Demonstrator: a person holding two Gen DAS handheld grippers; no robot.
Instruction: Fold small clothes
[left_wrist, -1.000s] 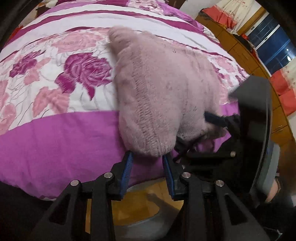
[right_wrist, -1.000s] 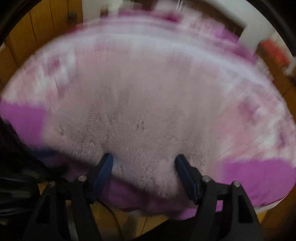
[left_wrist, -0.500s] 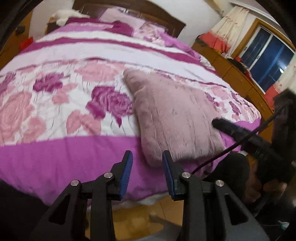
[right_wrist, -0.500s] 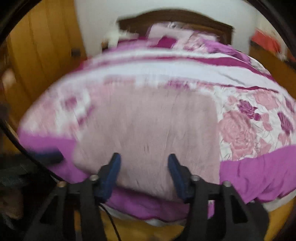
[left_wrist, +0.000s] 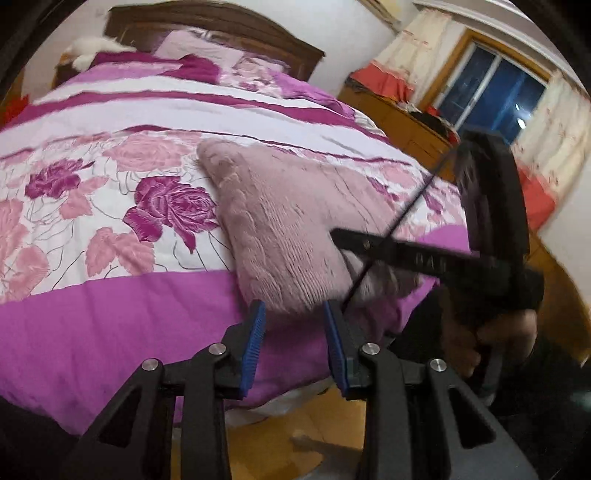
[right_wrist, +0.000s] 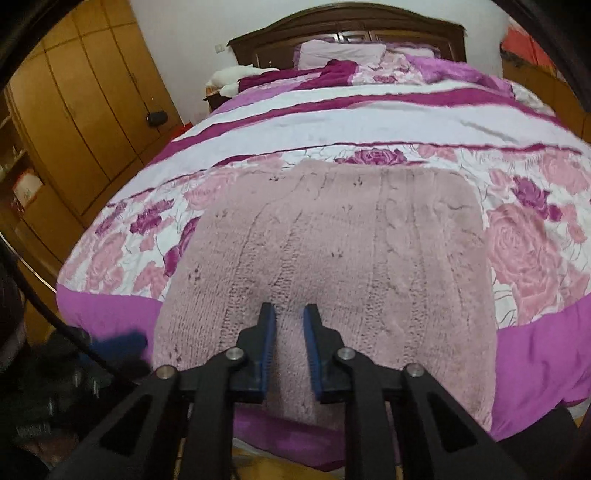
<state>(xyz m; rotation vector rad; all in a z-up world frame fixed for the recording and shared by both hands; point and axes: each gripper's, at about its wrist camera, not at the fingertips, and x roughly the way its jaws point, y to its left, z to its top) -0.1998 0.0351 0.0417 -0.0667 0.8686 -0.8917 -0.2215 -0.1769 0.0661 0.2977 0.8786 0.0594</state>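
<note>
Whereas the earlier left wrist frame had the left gripper (left_wrist: 293, 314) low at the sweater's near corner, this view showed it pulled back and raised, with the headboard (left_wrist: 207, 22) and window (left_wrist: 487, 92) now visible. Its jaws stood narrow and unchanged, nothing between the blue pads. The right gripper (right_wrist: 289, 314) had its jaws just closing from wide to a narrow gap; whether any knit was pinched could not be told, since the sweater (right_wrist: 340, 258) only showed behind the tips. Count: one sweater, two grippers, one bed (right_wrist: 369, 122), two pillows (right_wrist: 338, 53) at the head. The sweater was a pale dusty-pink cable knit, fuzzy, with small dark flecks, folded into a rough rectangle. It lay flat on the rose-print quilt at the foot of the bed, its near edge reaching the plain purple border and overhanging slightly.
</note>
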